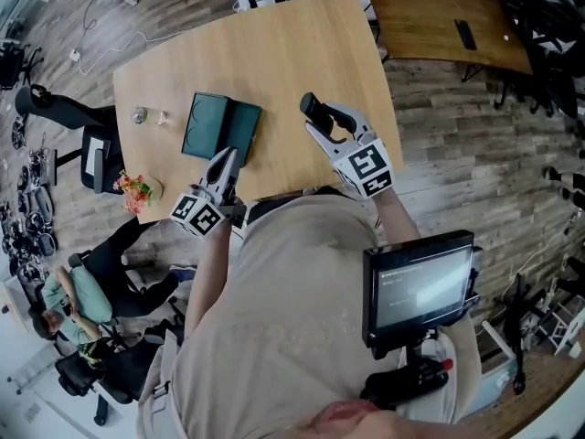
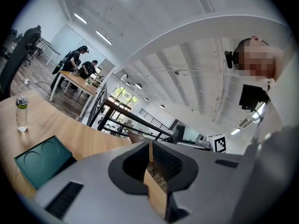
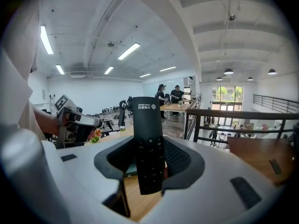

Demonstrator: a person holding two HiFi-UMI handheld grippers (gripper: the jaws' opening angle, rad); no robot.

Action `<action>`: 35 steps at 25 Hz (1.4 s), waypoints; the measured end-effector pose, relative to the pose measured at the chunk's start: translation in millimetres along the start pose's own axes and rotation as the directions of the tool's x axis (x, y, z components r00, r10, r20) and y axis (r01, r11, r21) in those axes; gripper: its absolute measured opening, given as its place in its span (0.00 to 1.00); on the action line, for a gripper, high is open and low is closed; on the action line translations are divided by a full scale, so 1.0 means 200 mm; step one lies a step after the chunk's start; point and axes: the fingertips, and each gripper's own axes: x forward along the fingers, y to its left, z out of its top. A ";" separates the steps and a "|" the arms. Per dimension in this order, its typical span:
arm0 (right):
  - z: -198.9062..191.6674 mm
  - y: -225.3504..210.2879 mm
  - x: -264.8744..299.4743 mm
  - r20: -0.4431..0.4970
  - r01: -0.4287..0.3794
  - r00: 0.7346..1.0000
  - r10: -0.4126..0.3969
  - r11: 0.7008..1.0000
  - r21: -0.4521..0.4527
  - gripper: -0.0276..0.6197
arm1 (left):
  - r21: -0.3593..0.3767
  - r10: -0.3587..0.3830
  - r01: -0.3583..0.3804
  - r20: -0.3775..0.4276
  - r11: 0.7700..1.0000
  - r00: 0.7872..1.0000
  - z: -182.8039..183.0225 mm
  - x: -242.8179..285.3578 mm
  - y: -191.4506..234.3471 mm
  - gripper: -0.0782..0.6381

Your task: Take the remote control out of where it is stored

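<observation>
Between right fingers, remote (lengthwise, outward)

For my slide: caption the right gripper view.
Right gripper clamps a black remote control, held over the wooden table.

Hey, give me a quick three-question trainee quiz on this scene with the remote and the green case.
1. True or false: the remote control is inside the green case.
2. Which tongs hold the remote control? A) left tongs B) right tongs C) neither
3. Fill in: the small bottle stands on the ___.
Key: 1 false, it is out of the green case, clamped in tongs. 2 B. 3 table.
</observation>
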 end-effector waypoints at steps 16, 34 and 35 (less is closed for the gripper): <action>-0.29 -0.02 0.15 -0.130 -0.020 0.991 0.020 1.000 0.003 0.34 | -0.008 0.002 -0.004 -0.148 1.000 0.989 -0.22 0.07 0.08 0.12; -0.91 -0.03 0.33 -0.374 -0.077 0.922 0.102 0.994 0.081 0.34 | 0.056 -0.017 0.035 -0.286 0.998 0.958 -0.43 0.20 0.16 0.12; -0.94 -0.03 0.34 -0.388 -0.081 0.915 0.109 0.993 0.089 0.34 | 0.059 -0.017 0.036 -0.291 0.998 0.957 -0.43 0.20 0.16 0.12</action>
